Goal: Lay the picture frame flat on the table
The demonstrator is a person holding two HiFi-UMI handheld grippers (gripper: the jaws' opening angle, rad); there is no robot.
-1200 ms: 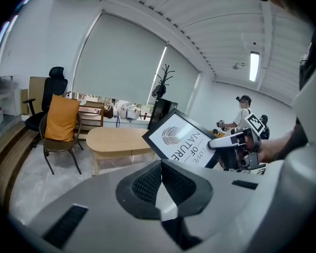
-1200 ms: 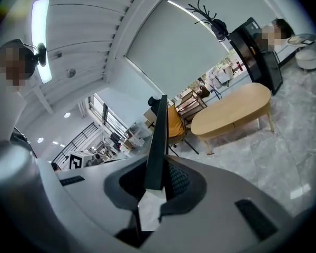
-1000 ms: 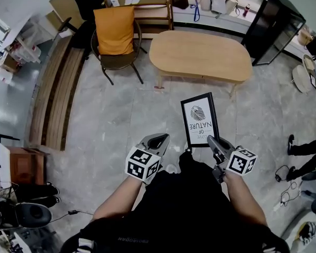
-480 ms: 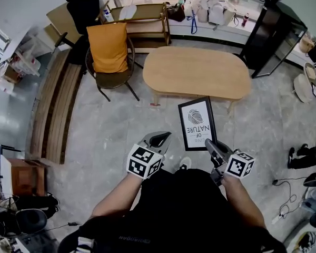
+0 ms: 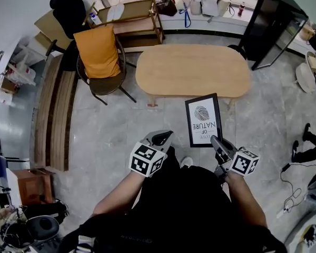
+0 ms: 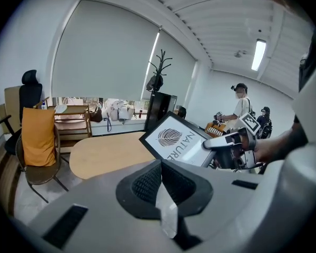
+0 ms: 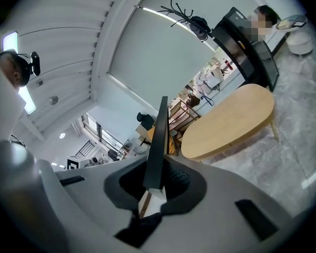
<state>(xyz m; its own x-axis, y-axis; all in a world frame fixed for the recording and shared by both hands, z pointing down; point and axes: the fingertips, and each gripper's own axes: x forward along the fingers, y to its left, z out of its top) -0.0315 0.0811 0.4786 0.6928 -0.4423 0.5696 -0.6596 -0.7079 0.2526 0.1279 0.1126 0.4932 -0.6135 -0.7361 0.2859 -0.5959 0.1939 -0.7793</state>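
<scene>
A black picture frame (image 5: 203,120) with a leaf print and the word NATURE hangs in the air, face up. My right gripper (image 5: 216,139) is shut on its near edge; in the right gripper view the frame (image 7: 157,141) runs edge-on up from between the jaws. An oval wooden table (image 5: 192,70) stands just beyond the frame, its top bare. My left gripper (image 5: 159,138) is shut with nothing in it, held low to the left of the frame. In the left gripper view the frame (image 6: 176,141) and the right gripper (image 6: 206,145) show over the table (image 6: 108,152).
A chair with an orange cushion (image 5: 98,50) stands left of the table, a wooden shelf (image 5: 131,15) behind it. A black cabinet (image 5: 271,22) is at the far right. Cables (image 5: 292,173) lie on the grey tiled floor. Other people (image 6: 241,107) stand beyond.
I have stepped toward the table with the frame; the table and chair now lie lower and more to the left in the head view. Both grippers keep their states.
</scene>
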